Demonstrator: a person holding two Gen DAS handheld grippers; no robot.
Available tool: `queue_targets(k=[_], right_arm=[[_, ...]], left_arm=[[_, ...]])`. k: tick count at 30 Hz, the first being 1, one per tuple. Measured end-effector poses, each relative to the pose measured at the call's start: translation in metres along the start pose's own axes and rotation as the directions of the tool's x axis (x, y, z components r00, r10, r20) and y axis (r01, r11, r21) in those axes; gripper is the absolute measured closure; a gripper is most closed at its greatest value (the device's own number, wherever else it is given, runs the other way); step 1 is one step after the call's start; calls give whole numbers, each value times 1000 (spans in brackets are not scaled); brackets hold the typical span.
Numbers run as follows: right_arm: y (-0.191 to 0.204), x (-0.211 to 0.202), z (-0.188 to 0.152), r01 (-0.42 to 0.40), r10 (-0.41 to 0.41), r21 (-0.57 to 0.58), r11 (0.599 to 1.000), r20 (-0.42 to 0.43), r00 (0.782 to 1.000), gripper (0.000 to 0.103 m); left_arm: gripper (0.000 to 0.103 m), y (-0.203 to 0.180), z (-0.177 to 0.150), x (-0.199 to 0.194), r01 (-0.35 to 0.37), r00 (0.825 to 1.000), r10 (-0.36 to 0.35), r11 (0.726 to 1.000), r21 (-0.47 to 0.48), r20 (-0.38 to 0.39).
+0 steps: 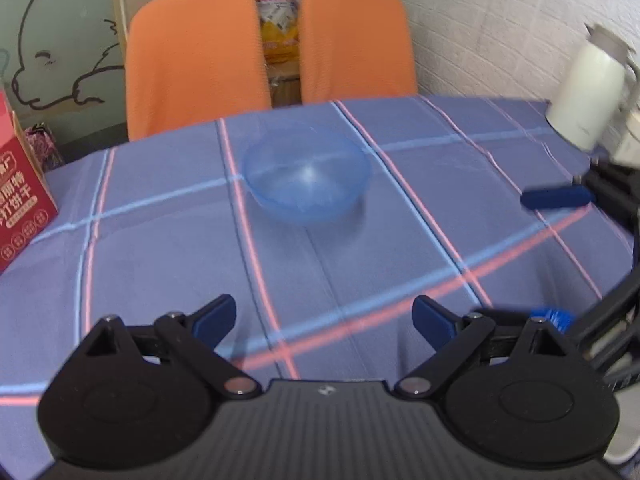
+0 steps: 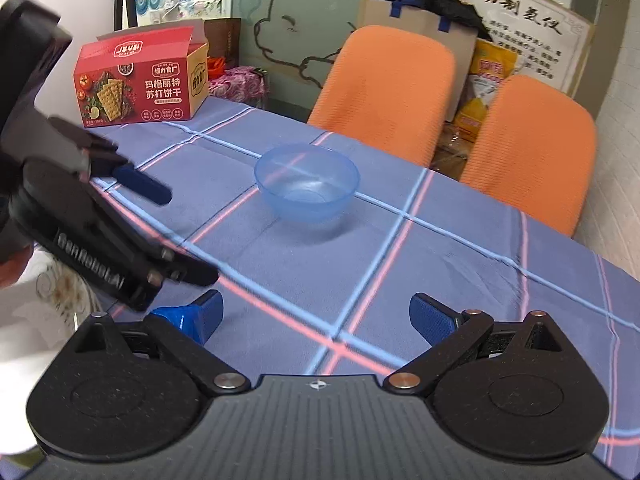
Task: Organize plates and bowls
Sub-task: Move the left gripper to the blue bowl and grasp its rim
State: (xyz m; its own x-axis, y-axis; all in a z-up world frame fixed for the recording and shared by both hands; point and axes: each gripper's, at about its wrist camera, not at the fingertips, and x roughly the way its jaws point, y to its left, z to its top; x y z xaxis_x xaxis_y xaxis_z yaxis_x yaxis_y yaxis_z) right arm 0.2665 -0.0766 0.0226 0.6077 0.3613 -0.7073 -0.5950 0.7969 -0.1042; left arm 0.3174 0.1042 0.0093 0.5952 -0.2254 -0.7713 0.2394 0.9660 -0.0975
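Right now, from my left wrist camera, my left tool [image 1: 323, 320] hovers over the tabletop [image 1: 160, 240] with its blue fingers spread wide and nothing between them. A translucent blue bowl [image 1: 307, 170] sits upright ahead of it on the checked blue cloth, well apart from the fingertips. Behind the bowl stand two orange chairs [image 1: 196, 60]. A red cracker box [image 1: 22, 196] is at the left edge, and a white jug [image 1: 586, 96] stands at the far right by the wall. My right tool [image 1: 558, 197] reaches in from the right edge, blurred, one blue finger showing.

From my right wrist camera, my right tool [image 2: 316, 318] also stands wide apart and holds nothing. The same blue bowl [image 2: 307, 182] rests ahead of it near the middle of the tabletop [image 2: 460, 272], empty as far as I can see. My left tool [image 2: 144, 186] comes in from the left, one blue finger pointing toward the bowl but clear of it. The red cracker box [image 2: 140, 84] stands open at the far left corner, and a white plate with a floral rim [image 2: 48, 300] shows low at the left, partly hidden behind my left tool.
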Motion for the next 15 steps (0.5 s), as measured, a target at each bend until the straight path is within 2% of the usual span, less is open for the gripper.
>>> queue_targets(k=[6, 15], right_arm=[[-6, 37, 21, -44, 44, 0, 999, -31, 999, 15], [-16, 86, 38, -53, 57, 77, 996, -55, 997, 15]], left_arm=[[9, 37, 48, 29, 72, 997, -69, 992, -107, 33], [9, 46, 70, 84, 46, 999, -45, 985, -165, 6]])
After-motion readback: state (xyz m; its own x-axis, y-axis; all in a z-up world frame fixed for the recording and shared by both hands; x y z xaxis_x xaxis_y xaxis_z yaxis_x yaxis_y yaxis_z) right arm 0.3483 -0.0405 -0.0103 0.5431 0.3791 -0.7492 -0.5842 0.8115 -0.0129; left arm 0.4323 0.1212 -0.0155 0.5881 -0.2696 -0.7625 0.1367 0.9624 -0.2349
